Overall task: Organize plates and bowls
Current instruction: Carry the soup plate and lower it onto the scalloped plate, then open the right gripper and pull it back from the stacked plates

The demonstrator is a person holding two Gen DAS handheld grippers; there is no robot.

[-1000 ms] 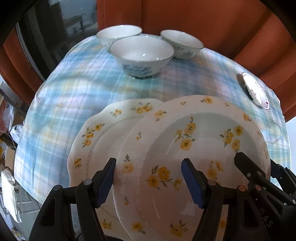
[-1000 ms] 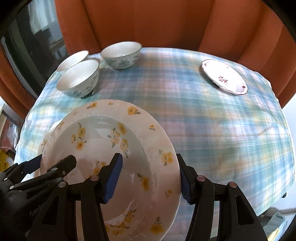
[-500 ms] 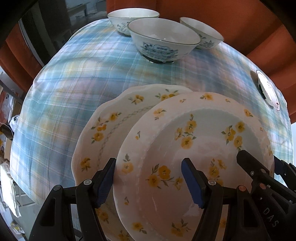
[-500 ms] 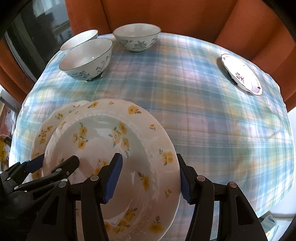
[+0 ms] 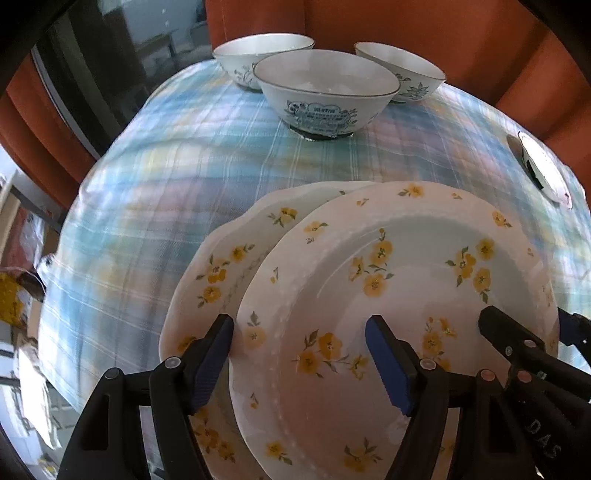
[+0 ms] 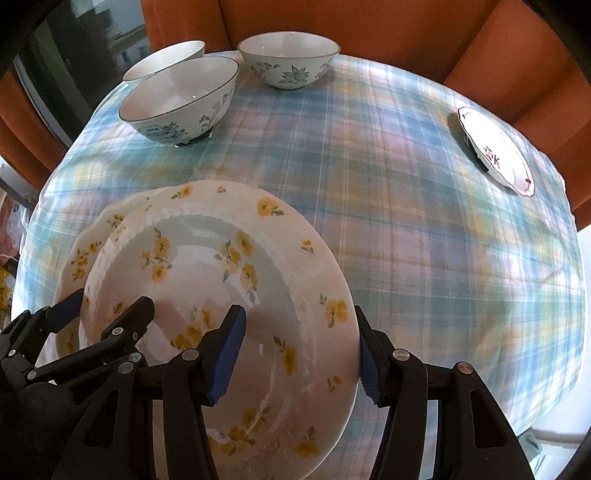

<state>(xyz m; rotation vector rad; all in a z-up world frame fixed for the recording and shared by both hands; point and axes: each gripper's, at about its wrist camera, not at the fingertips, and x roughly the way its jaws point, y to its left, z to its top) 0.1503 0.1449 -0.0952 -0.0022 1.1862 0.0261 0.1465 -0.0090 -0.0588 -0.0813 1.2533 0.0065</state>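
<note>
A blue plaid tablecloth (image 6: 388, 177) covers the table, with orange upholstery (image 6: 369, 26) behind it. Reading from the left, we see three white bowls (image 6: 177, 99) with blue motifs grouped at the far corner, ungathered and not yet nested. Nearer us lies the scalloped plate (image 5: 218, 273), flat on the cloth; above it the deep yellow-flowered plate (image 5: 399, 295) is carried slightly offset to its right, which we judge to be a stacking step. At far right a small pink-patterned plate (image 6: 495, 151) lies well apart from the rest.

The left gripper (image 5: 303, 365) has its fingers on either side of the deep plate's left rim, one outside and one inside the well. The right gripper (image 6: 299, 358) straddles the right rim likewise. Both stand moderately wide, clamped on that rim; we judge the two-sided hold keeps the plate level.
</note>
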